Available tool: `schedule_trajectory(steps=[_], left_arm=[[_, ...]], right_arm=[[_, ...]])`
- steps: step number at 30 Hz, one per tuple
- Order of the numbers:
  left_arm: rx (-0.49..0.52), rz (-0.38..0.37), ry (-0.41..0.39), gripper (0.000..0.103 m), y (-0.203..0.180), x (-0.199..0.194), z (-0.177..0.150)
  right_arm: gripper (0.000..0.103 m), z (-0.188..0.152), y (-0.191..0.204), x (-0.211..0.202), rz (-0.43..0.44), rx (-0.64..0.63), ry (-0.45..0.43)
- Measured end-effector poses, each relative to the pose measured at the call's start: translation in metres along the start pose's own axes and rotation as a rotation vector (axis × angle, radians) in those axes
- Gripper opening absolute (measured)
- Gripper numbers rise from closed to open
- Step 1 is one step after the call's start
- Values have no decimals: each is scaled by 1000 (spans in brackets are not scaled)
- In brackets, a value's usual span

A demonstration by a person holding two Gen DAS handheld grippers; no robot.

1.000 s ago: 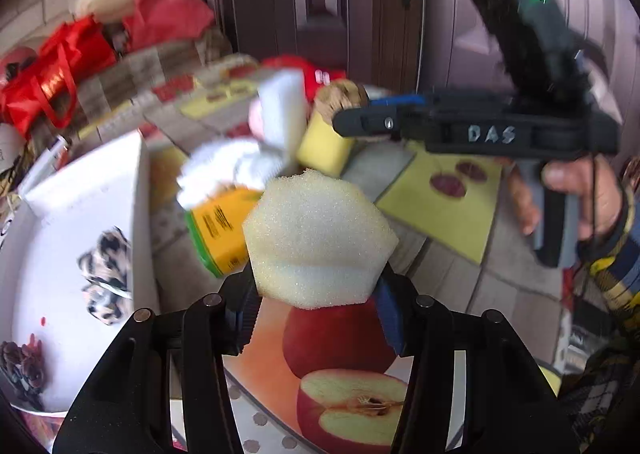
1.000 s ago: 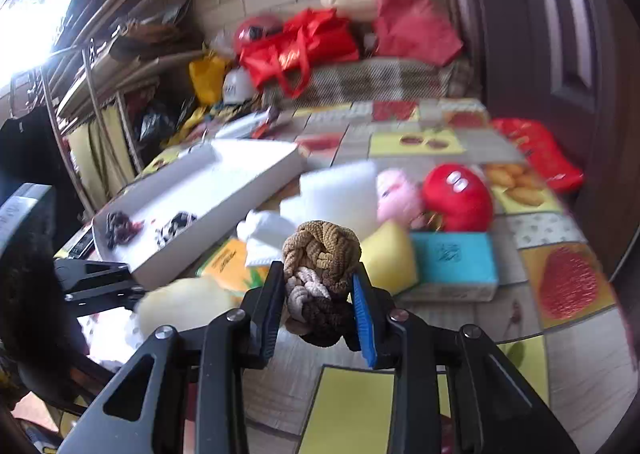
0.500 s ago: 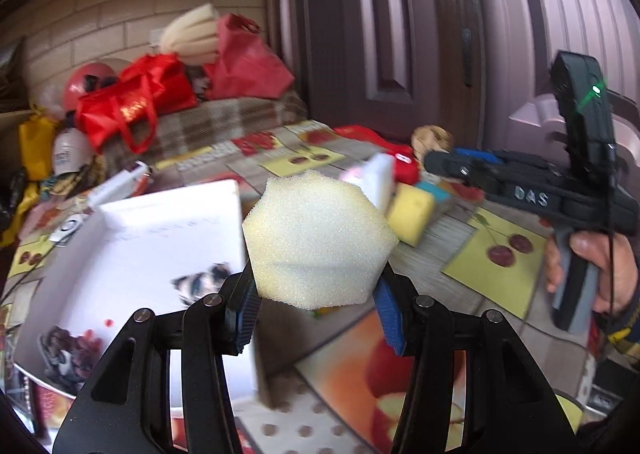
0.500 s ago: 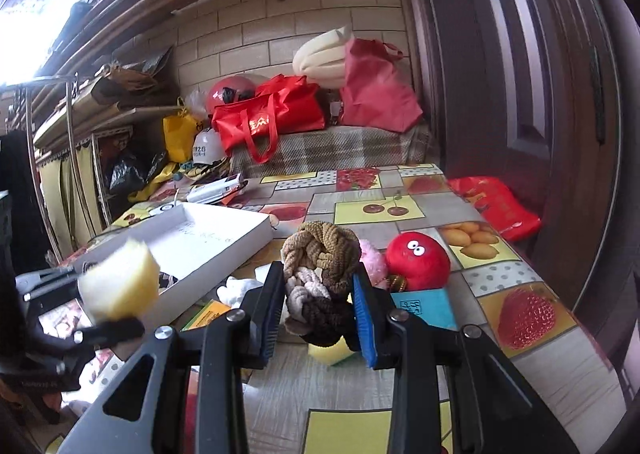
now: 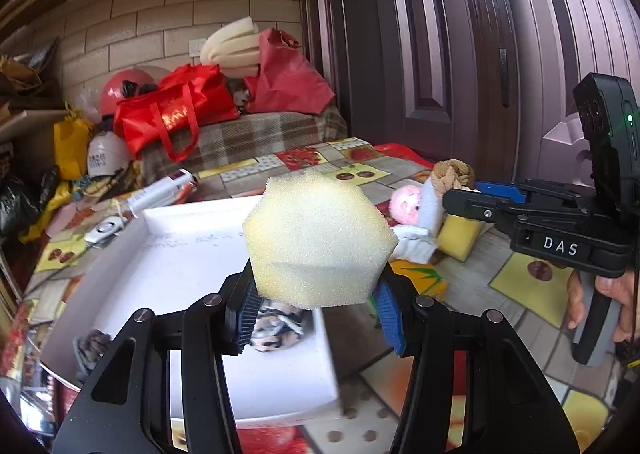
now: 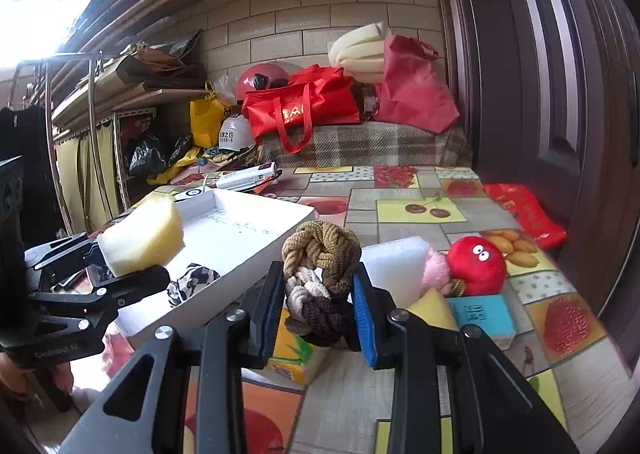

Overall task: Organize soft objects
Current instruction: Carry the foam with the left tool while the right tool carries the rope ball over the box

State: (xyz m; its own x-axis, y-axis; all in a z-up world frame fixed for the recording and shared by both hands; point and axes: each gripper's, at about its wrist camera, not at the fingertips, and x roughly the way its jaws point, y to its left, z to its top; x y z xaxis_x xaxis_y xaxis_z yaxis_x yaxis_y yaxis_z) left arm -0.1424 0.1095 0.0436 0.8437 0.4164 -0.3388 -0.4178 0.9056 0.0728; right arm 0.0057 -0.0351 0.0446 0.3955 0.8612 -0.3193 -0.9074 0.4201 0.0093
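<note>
Both my grippers have swung toward the tray [image 5: 168, 250]: left gripper [image 5: 316, 310] clamps the sponge [image 5: 316, 242] above its near end, right gripper [image 6: 318, 302] pinches the scrunchies [image 6: 320, 274] beside it.

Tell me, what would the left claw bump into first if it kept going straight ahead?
Probably the white tray. The left claw, shut on the yellow sponge, points slightly down over it, though depth is hard to judge.

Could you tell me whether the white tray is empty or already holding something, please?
Not empty. The white tray already holds a black-and-white patterned scrunchie near its front wall; most of its floor is bare.
</note>
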Motion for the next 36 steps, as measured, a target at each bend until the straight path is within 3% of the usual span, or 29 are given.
schedule_trajectory(steps=[5,10,17,36], left_arm=[[-36,45,6,51,24,1,-3],[-35,136,-22,51,52,-5,-6],[-132,230,-34,51,104,-11,-14],[-205,290,-11,51,145,8,-13]], right_arm=[[33,0,4,6,-8,12,9],[33,1,20,15,11,-22,13],[33,5,44,33,41,-59,1],[35,23,110,94,138,-108,29]])
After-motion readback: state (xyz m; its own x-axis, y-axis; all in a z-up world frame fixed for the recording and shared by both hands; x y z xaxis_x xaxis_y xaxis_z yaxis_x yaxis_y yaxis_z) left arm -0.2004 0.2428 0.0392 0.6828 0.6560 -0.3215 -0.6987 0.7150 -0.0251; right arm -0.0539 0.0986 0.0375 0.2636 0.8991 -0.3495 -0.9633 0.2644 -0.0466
